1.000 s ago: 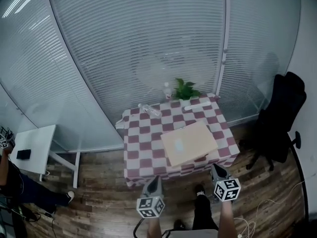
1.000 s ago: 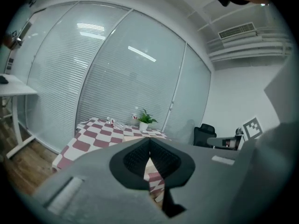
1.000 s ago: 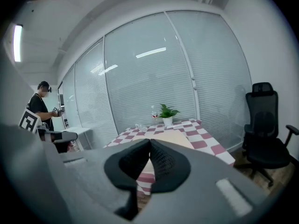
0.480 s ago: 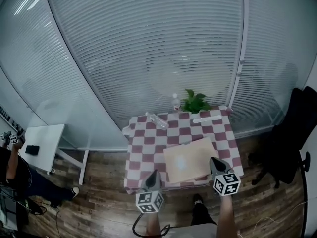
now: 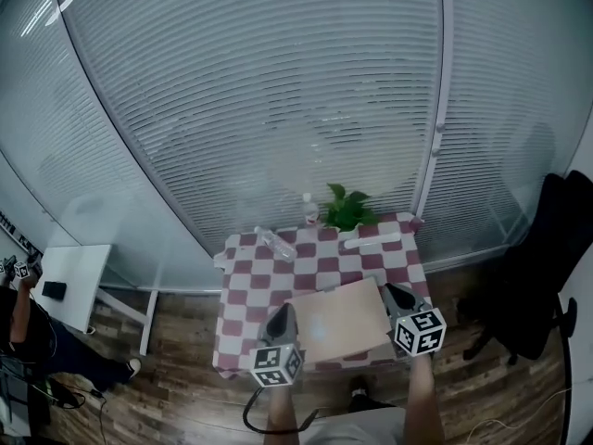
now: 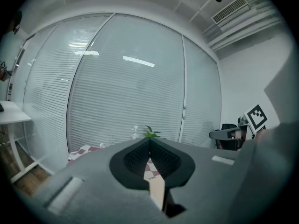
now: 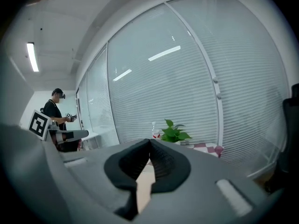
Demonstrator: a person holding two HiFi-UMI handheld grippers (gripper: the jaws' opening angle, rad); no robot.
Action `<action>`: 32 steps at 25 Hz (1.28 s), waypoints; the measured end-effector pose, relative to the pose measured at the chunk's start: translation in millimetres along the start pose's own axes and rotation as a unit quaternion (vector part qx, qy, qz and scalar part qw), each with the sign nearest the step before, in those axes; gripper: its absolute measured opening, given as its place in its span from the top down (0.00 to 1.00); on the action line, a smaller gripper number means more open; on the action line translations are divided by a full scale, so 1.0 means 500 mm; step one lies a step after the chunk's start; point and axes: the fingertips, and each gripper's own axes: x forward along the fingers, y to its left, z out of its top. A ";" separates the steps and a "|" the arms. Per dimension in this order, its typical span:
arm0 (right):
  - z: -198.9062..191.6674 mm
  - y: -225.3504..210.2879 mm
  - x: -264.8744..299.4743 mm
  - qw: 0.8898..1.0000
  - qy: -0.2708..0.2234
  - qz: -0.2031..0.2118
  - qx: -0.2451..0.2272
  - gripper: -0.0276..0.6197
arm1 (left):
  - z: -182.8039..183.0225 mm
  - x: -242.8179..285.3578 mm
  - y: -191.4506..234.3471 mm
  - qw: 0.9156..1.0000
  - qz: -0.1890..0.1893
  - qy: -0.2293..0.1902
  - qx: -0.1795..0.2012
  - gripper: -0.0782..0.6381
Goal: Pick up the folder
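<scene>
With the left gripper [image 5: 281,311] and right gripper [image 5: 393,292] both fully closed and empty at the table's [image 5: 243,290] near edge, the flat folder [image 5: 338,321] on the table's near half risks being shoved, not gripped, unless the jaws open before contact.

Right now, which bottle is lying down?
The left bottle, farther from the plant, lies on its side. The other bottle stands upright right beside the plant.

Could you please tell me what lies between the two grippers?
The tan folder, lying on the checkered table, as the head view shows.
</scene>
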 end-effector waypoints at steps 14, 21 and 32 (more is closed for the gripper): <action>0.029 -0.138 0.104 0.994 -0.024 0.063 0.081 0.95 | -0.025 0.110 0.000 0.998 0.064 -0.008 0.022 0.88; -0.105 -0.090 0.162 0.987 0.074 0.103 0.095 0.95 | -0.110 0.052 0.101 0.990 0.142 0.021 -0.006 0.88; -0.324 -0.138 0.168 0.972 0.216 0.048 0.081 0.95 | -0.300 0.021 0.157 0.975 0.171 0.134 -0.053 0.88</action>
